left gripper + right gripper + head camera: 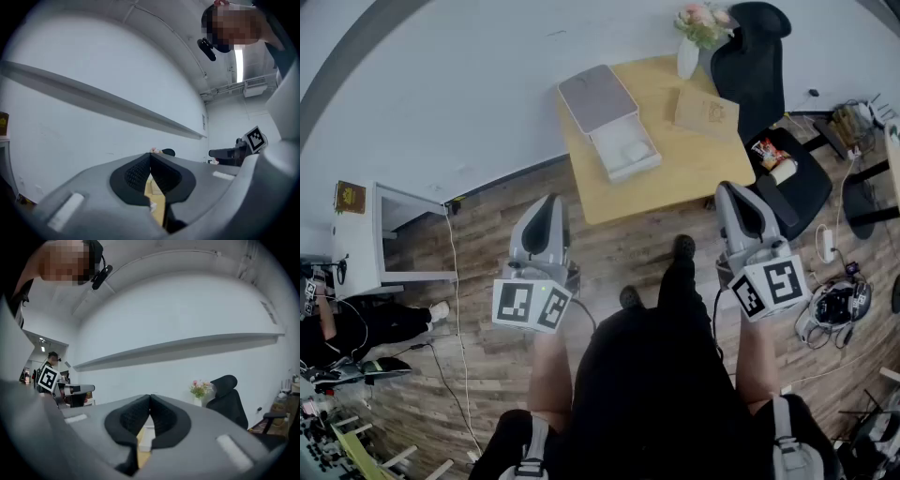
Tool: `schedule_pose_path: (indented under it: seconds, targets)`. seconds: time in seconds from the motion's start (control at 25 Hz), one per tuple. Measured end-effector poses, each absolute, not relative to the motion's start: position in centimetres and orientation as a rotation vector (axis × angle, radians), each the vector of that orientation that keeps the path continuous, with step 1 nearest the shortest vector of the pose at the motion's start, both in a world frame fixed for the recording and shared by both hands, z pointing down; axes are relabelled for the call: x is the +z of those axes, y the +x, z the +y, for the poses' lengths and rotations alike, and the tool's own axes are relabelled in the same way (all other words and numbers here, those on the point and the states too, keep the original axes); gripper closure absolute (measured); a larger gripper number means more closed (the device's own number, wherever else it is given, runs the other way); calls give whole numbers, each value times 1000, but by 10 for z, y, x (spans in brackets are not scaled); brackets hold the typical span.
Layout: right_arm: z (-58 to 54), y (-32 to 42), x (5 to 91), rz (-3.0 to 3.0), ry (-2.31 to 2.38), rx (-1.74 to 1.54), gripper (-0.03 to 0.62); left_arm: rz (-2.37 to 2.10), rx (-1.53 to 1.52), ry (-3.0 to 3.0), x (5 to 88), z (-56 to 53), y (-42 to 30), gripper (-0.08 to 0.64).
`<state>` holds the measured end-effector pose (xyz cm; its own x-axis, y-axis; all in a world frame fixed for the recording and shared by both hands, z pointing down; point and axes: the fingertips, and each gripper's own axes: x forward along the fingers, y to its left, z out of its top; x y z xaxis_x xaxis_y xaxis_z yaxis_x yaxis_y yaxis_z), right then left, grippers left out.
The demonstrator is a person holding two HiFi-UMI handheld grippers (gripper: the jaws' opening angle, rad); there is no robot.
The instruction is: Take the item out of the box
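**A:** What is on the left?

**B:** The person stands back from the table and holds the left gripper level, pointing ahead. Its jaws are pressed together at the tips with nothing between them. My guess is that both tools are carried closed simply because the reach has not begun.

**A:** And the box?

**B:** The box lies open on the table, ahead of the left gripper and a little to its right. Its grey lid is folded away on the far side. The white item sits in the white tray nearer the person, well apart from both grippers.

**A:** And the right hand?

**B:** The right gripper is level too, closed tight and empty. The box is ahead of it and to its left.

**A:** Is there room to move in?

**B:** The near table edge is bare, and the floor between the person and the table looks open. Beyond the right gripper a brown board and a vase of flowers sit just right of the box, with a black chair crowding that corner. The left side of the box looks freer to me, though the box sits close to the table's left edge.
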<state>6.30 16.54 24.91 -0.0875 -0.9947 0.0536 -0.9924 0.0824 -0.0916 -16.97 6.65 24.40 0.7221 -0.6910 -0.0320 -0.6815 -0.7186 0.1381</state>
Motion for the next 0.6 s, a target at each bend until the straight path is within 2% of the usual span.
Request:
schedule_pose_path:
  seconds: [0.6]
  targets:
    - [180, 50, 252, 2279, -2140, -175, 589, -1078, -72, 2833, 249, 84, -179, 549]
